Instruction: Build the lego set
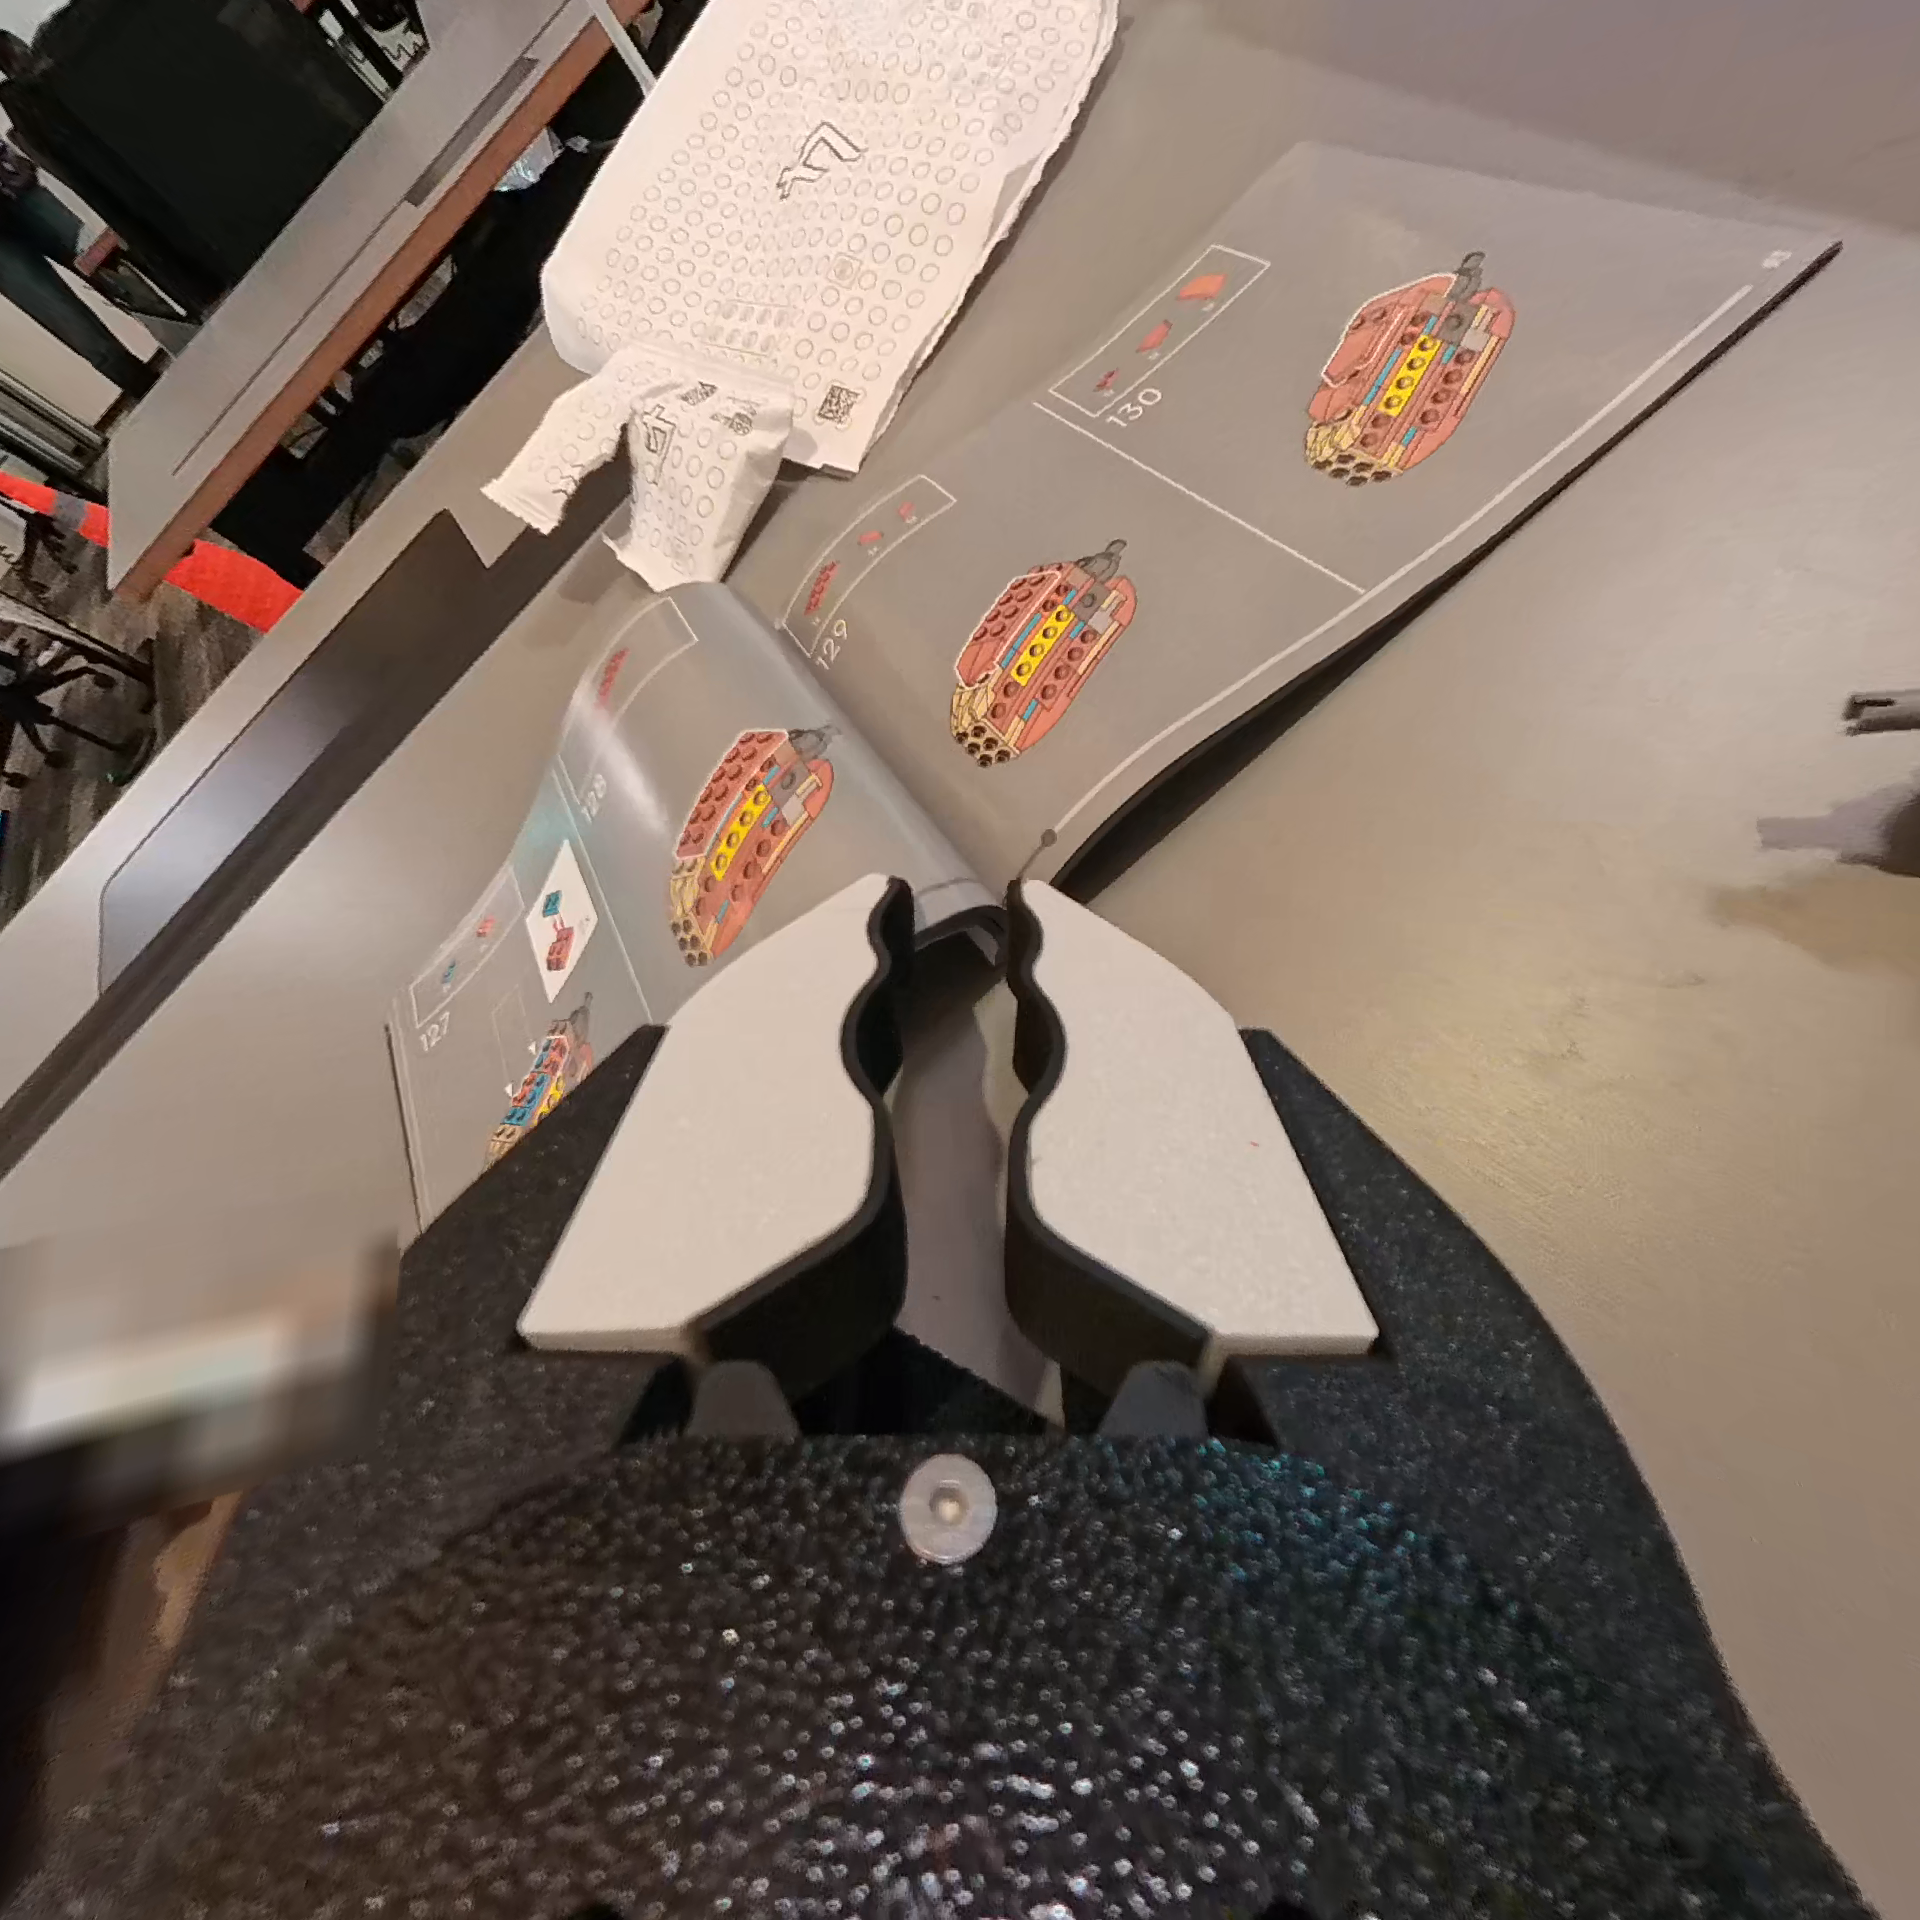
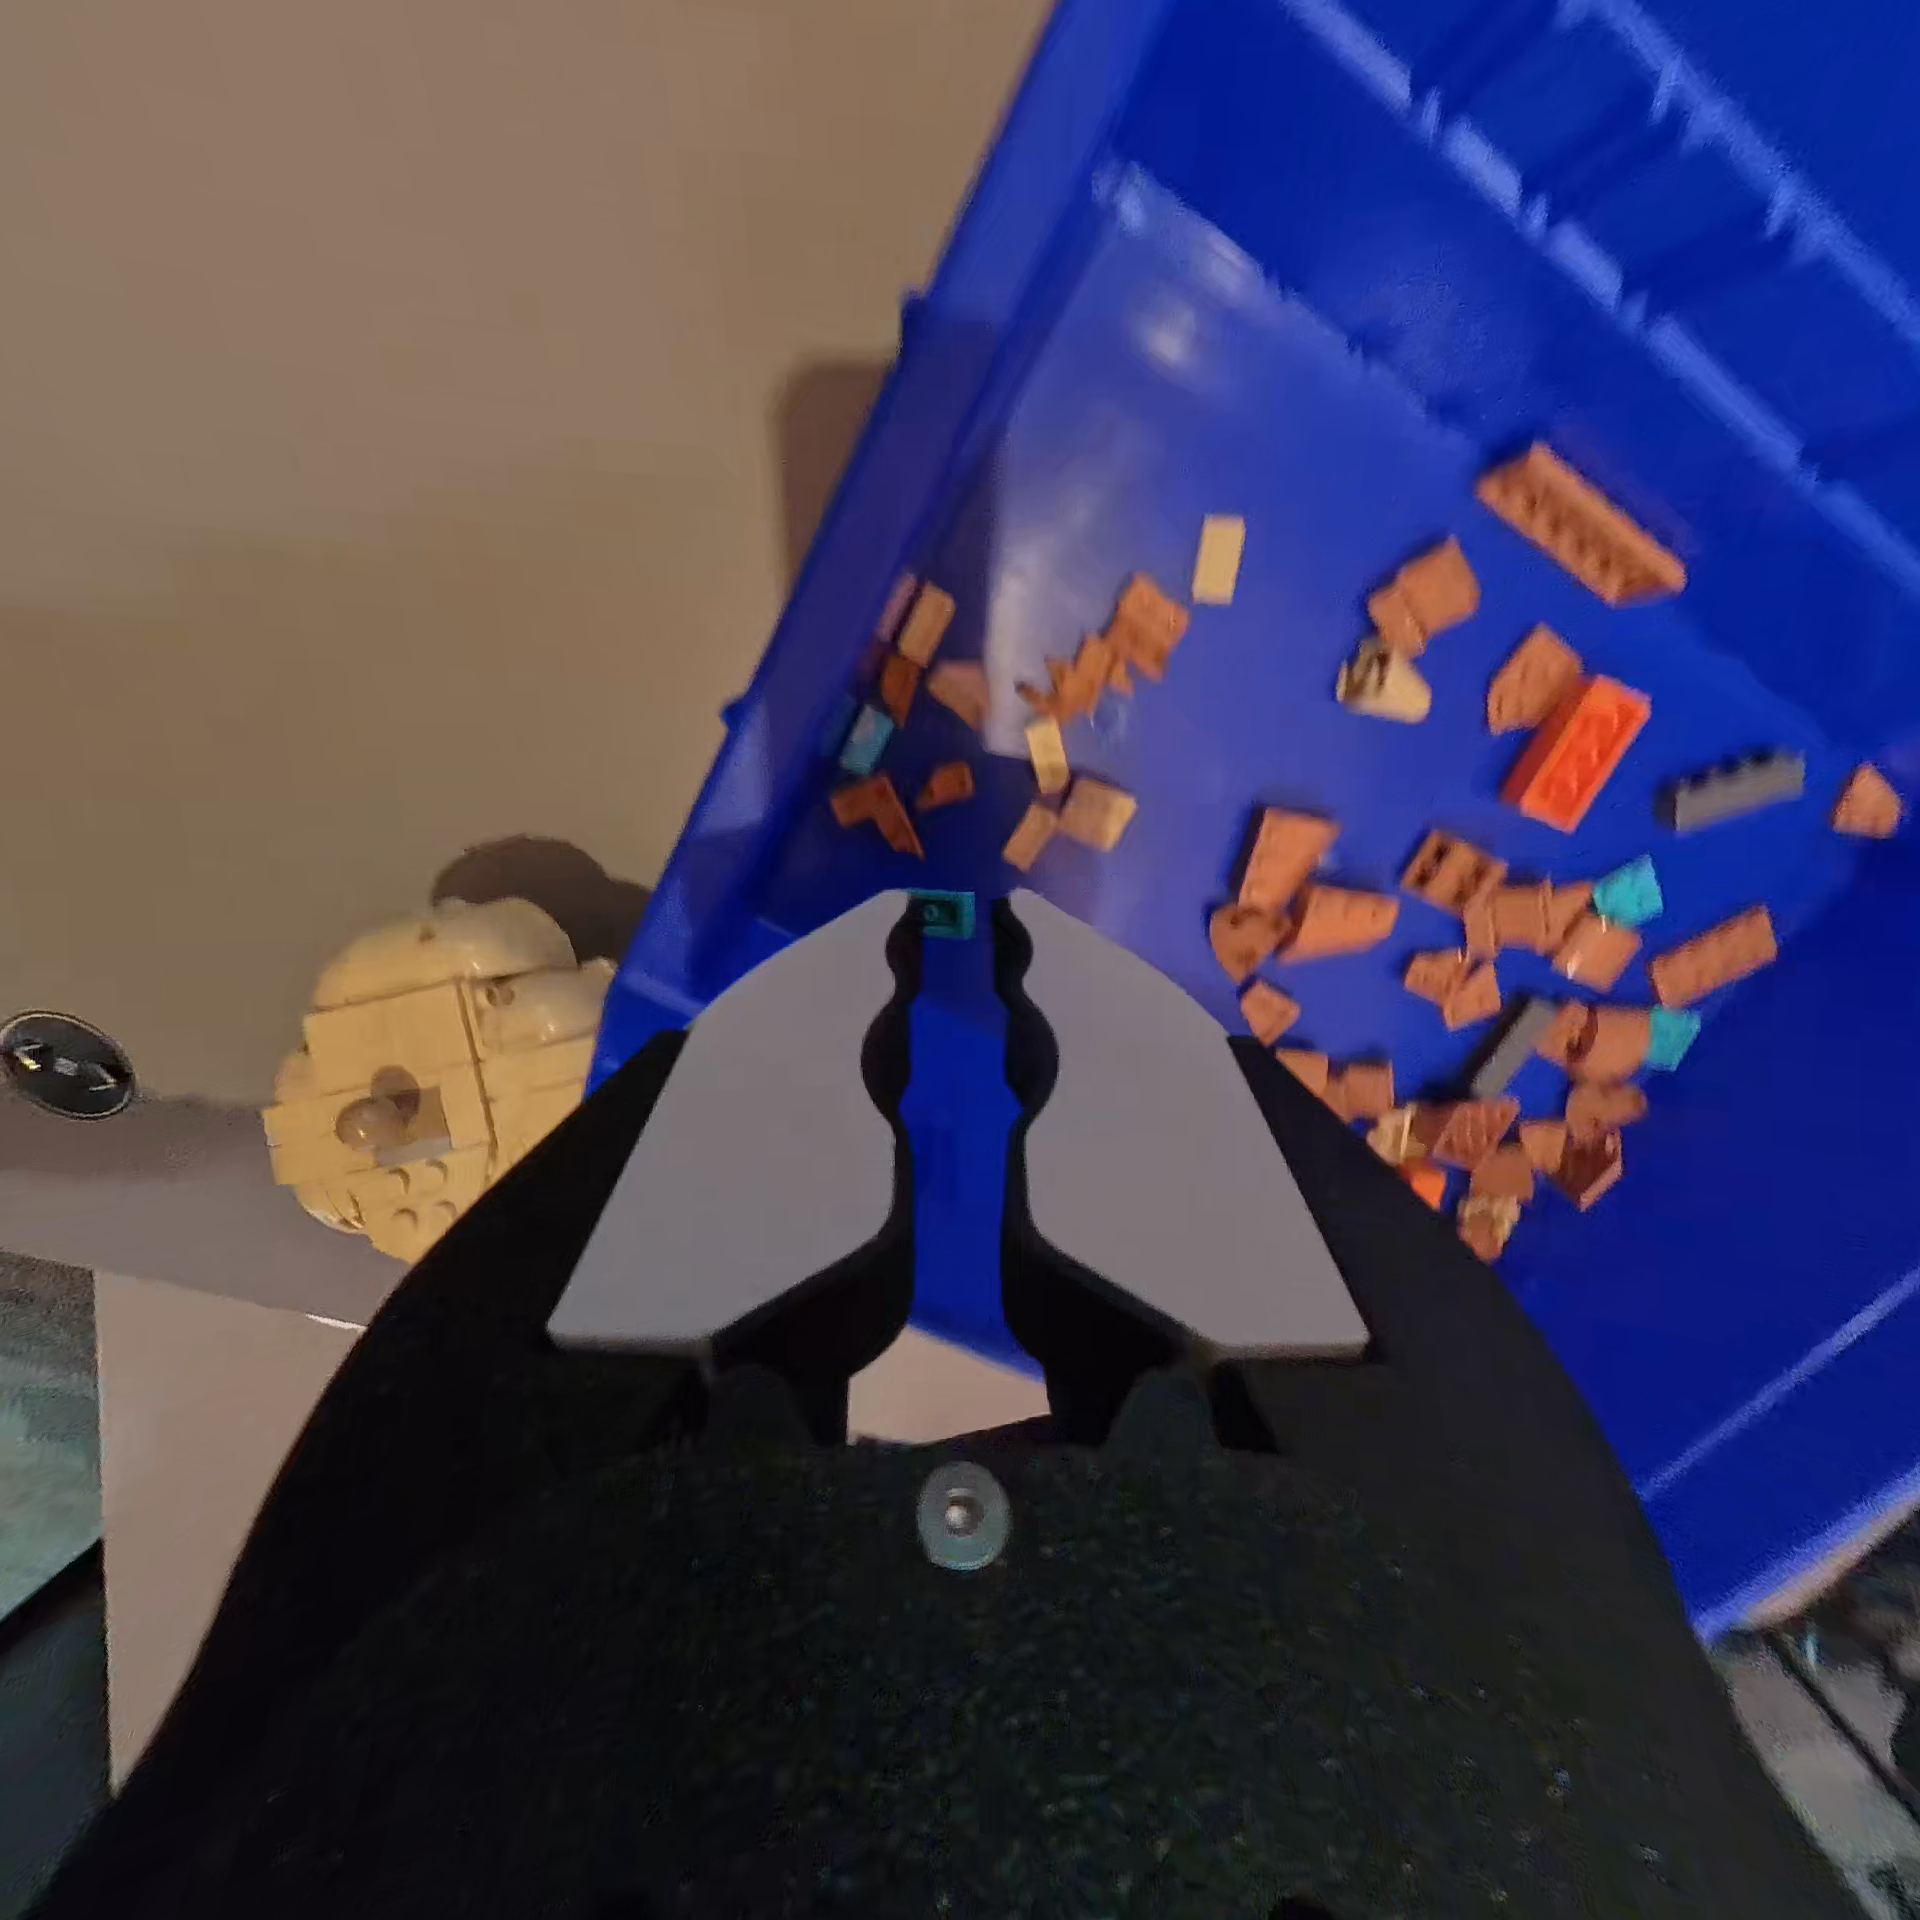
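In the left wrist view, my left gripper hovers low over the near edge of the open instruction booklet. Its jaws stand slightly apart with nothing between them. In the right wrist view, my right gripper is shut on a small teal piece at its fingertips, over the near corner of the blue bin. Several loose brown, tan, teal, grey and orange pieces lie in the bin. A tan rounded Lego build sits on the table just left of the bin.
Torn white paper bags lie beyond the booklet. A blurred dark object shows at the right edge of the left wrist view. A small round black item lies left of the tan build. The table edge is near. The gap from one gripper's tips to the other's is roughly 40 cm. My right tips are roughly 25 cm from the small round black item.
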Action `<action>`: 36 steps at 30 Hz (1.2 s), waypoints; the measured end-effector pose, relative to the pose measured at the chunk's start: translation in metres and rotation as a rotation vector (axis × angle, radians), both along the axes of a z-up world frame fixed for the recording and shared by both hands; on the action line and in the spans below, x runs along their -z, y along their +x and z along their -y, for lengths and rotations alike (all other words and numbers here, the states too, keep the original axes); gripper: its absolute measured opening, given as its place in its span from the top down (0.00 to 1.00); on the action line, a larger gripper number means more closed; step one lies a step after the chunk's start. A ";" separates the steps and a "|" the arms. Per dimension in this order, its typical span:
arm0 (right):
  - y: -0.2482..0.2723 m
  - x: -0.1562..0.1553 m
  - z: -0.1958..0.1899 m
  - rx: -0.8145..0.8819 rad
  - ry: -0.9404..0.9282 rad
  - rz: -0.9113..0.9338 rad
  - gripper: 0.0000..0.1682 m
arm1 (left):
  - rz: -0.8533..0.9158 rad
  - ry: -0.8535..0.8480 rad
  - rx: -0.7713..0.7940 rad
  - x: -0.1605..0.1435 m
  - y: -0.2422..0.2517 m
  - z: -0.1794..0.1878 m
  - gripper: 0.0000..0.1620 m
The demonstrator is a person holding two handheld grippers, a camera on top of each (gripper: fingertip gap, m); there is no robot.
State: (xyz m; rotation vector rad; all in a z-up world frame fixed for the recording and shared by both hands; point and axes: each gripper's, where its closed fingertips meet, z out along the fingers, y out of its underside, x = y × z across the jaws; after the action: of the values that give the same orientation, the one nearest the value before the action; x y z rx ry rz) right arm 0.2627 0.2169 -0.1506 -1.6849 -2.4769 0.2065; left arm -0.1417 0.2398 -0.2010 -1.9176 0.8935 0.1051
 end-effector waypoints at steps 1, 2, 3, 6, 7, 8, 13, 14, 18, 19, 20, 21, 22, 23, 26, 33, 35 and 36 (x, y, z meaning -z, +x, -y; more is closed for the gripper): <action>-0.006 0.001 0.004 -0.038 -0.029 0.003 0.93 | 0.000 -0.001 -0.002 0.000 0.000 0.000 0.90; -0.010 0.004 0.006 -0.080 -0.049 0.021 0.93 | 0.002 -0.003 -0.004 0.000 0.000 -0.001 0.90; -0.014 0.008 0.007 -0.112 -0.069 0.041 0.93 | 0.003 -0.005 -0.004 0.000 -0.001 -0.001 0.90; -0.023 0.023 0.015 -0.163 -0.196 0.086 0.93 | 0.008 -0.009 -0.005 0.000 -0.001 -0.001 0.90; -0.026 0.029 0.017 -0.180 -0.229 0.091 0.93 | 0.009 -0.010 -0.005 0.001 -0.001 -0.001 0.90; -0.028 0.034 0.020 -0.196 -0.256 0.096 0.93 | 0.009 -0.010 -0.004 0.001 -0.001 -0.001 0.90; -0.026 0.059 0.018 -0.232 -0.241 0.128 0.90 | 0.008 -0.012 -0.002 0.001 -0.001 -0.001 0.90; -0.026 0.062 0.017 -0.232 -0.230 0.120 0.90 | 0.007 -0.013 -0.003 0.001 -0.001 -0.002 0.90; -0.027 0.066 0.011 -0.220 -0.185 0.094 0.83 | 0.011 -0.018 -0.001 0.001 0.000 -0.002 0.90; -0.027 0.067 0.010 -0.225 -0.175 0.090 0.82 | 0.011 -0.017 -0.001 0.001 -0.001 -0.002 0.90; -0.027 0.067 0.010 -0.230 -0.168 0.088 0.82 | 0.010 -0.016 0.000 0.001 0.000 -0.002 0.89; -0.026 0.067 0.010 -0.234 -0.165 0.088 0.82 | 0.007 -0.014 0.001 0.001 0.000 -0.002 0.89; -0.026 0.067 0.010 -0.236 -0.166 0.090 0.82 | 0.003 -0.012 0.001 0.001 0.000 -0.002 0.89; -0.025 0.067 0.011 -0.238 -0.173 0.093 0.83 | 0.000 -0.010 0.001 0.001 0.000 -0.001 0.89; -0.024 0.066 0.012 -0.245 -0.180 0.093 0.88 | -0.001 -0.009 0.001 0.002 0.000 -0.001 0.89; -0.023 0.063 0.013 -0.243 -0.199 0.097 0.96 | 0.002 -0.010 0.001 0.001 0.000 -0.001 0.89; -0.024 0.056 0.011 -0.226 -0.184 0.077 0.97 | 0.001 -0.010 0.002 0.001 0.000 -0.001 0.88; -0.026 0.052 0.010 -0.212 -0.178 0.061 0.97 | 0.001 -0.008 0.004 0.001 0.001 -0.001 0.88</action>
State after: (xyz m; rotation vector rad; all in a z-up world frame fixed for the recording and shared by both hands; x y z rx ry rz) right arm 0.2372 0.2073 -0.2027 -1.5066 -2.7564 0.4158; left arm -0.1410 0.2406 -0.2021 -1.9232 0.8989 0.0983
